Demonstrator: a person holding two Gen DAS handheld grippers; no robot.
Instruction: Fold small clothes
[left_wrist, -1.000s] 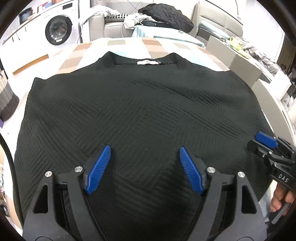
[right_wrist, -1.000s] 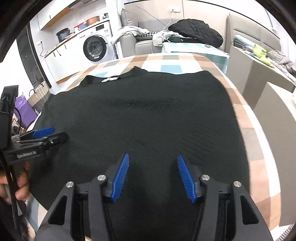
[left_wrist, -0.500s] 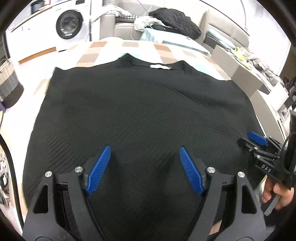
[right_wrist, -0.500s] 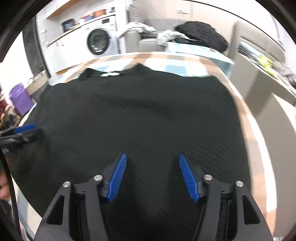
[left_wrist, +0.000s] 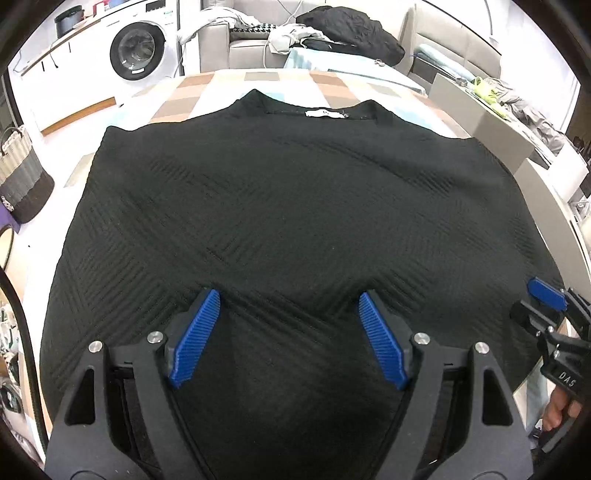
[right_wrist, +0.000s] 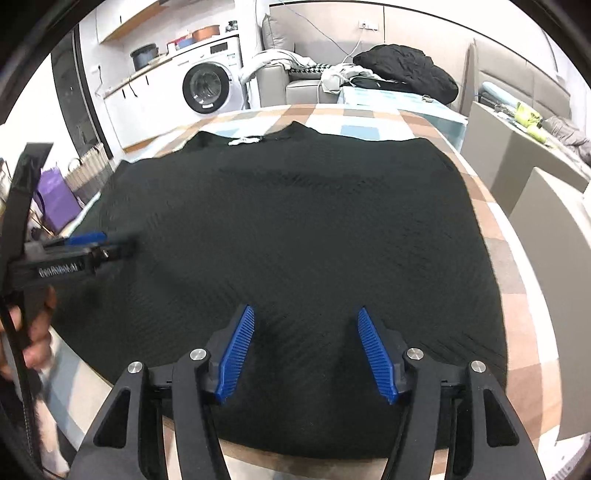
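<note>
Beyond, a washing machine (left_wrist: 138, 50); both tools gape over the sweater (left_wrist: 295, 221).

I'm looking into a home, washer (left_wrist: 137, 50) under a counter, grey sofa (right_wrist: 291, 83) heaped with clothes, laundry basket (left_wrist: 20, 177), checked tablecloth (right_wrist: 369, 118)
</note>
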